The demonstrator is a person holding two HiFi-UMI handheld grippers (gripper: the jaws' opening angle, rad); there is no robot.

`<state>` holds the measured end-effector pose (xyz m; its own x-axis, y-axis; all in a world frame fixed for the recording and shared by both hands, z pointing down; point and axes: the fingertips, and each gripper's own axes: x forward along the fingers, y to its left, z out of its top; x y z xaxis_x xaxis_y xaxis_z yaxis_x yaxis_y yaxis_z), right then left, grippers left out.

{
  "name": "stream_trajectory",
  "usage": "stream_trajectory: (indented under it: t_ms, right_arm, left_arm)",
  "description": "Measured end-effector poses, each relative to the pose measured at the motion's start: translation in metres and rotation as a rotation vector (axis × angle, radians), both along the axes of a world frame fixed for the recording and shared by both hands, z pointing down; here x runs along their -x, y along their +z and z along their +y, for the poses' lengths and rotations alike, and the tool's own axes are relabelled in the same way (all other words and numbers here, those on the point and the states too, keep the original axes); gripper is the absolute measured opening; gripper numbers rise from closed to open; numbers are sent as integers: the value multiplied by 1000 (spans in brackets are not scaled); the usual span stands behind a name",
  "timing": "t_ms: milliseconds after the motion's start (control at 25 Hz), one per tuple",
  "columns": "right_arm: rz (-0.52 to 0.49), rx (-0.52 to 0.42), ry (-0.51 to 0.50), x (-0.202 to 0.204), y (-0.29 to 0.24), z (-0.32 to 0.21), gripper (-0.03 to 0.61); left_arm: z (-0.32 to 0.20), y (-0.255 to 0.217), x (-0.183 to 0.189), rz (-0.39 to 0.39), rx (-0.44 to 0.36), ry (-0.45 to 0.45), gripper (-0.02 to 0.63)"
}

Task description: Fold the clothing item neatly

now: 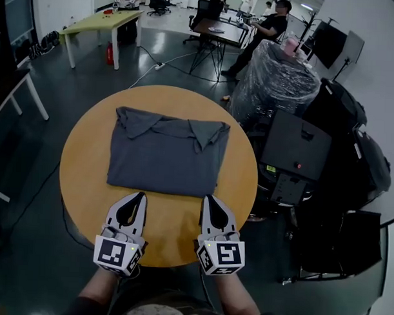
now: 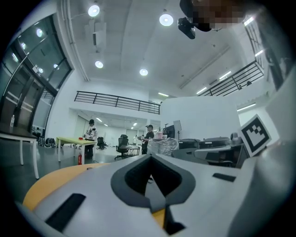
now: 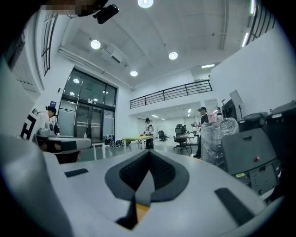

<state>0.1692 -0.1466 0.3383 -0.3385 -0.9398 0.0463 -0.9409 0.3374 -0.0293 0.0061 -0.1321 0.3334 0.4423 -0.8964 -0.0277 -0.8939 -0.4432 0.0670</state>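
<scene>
A dark grey polo shirt (image 1: 165, 154) lies folded into a rectangle on the round wooden table (image 1: 81, 156), collar toward the far side. My left gripper (image 1: 141, 196) hovers just short of the shirt's near left edge, jaws shut and empty. My right gripper (image 1: 208, 198) sits the same way by the near right edge, also shut with nothing in it. In the left gripper view the shut jaws (image 2: 150, 156) point level across the room; the right gripper view shows its closed jaws (image 3: 149, 152) likewise. Neither gripper touches the shirt.
A plastic-wrapped bundle (image 1: 276, 79) and black equipment cases (image 1: 294, 147) stand right of the table. A green table (image 1: 102, 21) and desks with office chairs (image 1: 211, 22) lie beyond, with people near them. A power strip and cable (image 1: 158, 66) cross the floor.
</scene>
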Motion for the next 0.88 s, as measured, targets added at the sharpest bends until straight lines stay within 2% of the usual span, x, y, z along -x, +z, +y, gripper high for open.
stream_trajectory:
  t_ms: [200, 480, 720, 880]
  right_arm:
    - [-16, -2, -15, -24, 4, 76, -11]
    - [-4, -14, -38, -48, 5, 167, -11]
    - [-17, 3, -54, -62, 18, 210, -11]
    - [-25, -1, -71, -65, 19, 227, -11]
  left_arm:
    - [78, 2, -45, -3, -2, 27, 8]
    - [162, 6, -82, 9, 24, 55, 8]
    - [207, 11, -107, 4, 29, 68, 9]
    - [232, 13, -111, -8, 40, 63, 8]
